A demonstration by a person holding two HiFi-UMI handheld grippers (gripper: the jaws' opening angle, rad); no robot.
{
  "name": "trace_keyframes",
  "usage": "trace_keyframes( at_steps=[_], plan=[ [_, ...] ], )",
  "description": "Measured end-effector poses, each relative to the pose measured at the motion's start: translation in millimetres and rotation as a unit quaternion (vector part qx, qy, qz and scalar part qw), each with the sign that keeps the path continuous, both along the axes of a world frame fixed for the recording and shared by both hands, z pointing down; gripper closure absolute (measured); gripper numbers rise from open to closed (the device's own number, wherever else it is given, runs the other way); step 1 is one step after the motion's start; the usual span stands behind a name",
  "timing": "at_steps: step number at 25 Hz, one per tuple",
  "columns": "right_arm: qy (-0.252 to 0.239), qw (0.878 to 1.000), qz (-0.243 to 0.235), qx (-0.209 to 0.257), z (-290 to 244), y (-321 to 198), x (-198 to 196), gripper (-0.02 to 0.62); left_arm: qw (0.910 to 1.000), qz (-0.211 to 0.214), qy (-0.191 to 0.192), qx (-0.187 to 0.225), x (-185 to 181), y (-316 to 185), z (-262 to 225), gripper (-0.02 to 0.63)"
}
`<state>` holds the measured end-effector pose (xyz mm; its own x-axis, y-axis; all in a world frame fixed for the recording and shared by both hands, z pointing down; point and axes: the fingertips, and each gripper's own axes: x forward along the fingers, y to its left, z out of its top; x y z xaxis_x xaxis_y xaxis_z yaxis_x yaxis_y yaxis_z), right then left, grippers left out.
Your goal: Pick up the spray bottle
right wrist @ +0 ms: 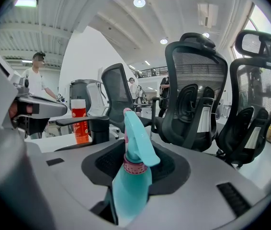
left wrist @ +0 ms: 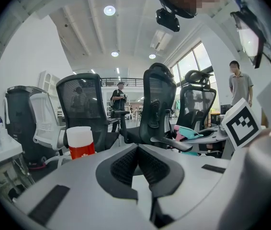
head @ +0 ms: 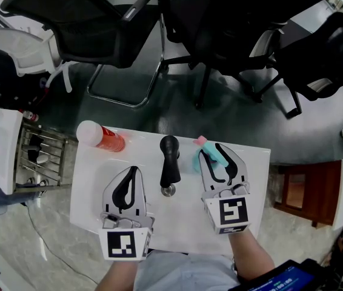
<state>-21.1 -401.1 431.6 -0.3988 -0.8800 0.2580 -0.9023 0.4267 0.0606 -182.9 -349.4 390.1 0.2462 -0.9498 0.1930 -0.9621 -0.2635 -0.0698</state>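
Spray bottle [right wrist: 128, 186] standing on the white table [head: 93, 187], squeezed between the right gripper [head: 215, 156] jaws, left gripper [head: 133, 173] pinched closed and empty nearby, red can [head: 106, 139] over at the table's far-left corner

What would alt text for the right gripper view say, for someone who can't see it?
A teal spray bottle with a pink collar stands between the two grey jaws of the right gripper, filling the gap. Behind it on the white table is a red bottle with a white cap, then black office chairs.
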Motion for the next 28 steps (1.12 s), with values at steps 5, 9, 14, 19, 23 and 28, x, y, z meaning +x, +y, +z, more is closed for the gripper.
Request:
trace_keyframes(
  at_steps=[5, 9, 14, 19, 23, 28],
  plan=[
    [-0.004, 1.0, -0.002, 0.006, -6, 3, 1, 0.439, 1.0, 0.0, -0.002, 0.006, 2, 3, -5, 0.591],
    [-0.006, 1.0, -0.002, 0.012, -13, 8, 2, 0.439, 1.0, 0.0, -0.005, 0.003, 3, 10, -7, 0.59],
    [-0.01, 1.0, 0.0, 0.008, -24, 19, 5, 0.439, 0.9997, 0.002, -0.01, 0.024, 7, 17, -19, 0.591],
    [-0.011, 1.0, -0.007, 0.016, -36, 33, 8, 0.439, 0.9994, 0.003, -0.006, 0.034, 13, 30, -31, 0.591],
    [-0.015, 0.999, -0.012, 0.026, -50, 46, 10, 0.439, 0.9987, 0.004, -0.005, 0.051, 18, 41, -47, 0.591],
    [-0.024, 0.998, -0.026, 0.045, -68, 65, 8, 0.44, 0.998, -0.003, 0.004, 0.062, 24, 60, -58, 0.59]
  ],
)
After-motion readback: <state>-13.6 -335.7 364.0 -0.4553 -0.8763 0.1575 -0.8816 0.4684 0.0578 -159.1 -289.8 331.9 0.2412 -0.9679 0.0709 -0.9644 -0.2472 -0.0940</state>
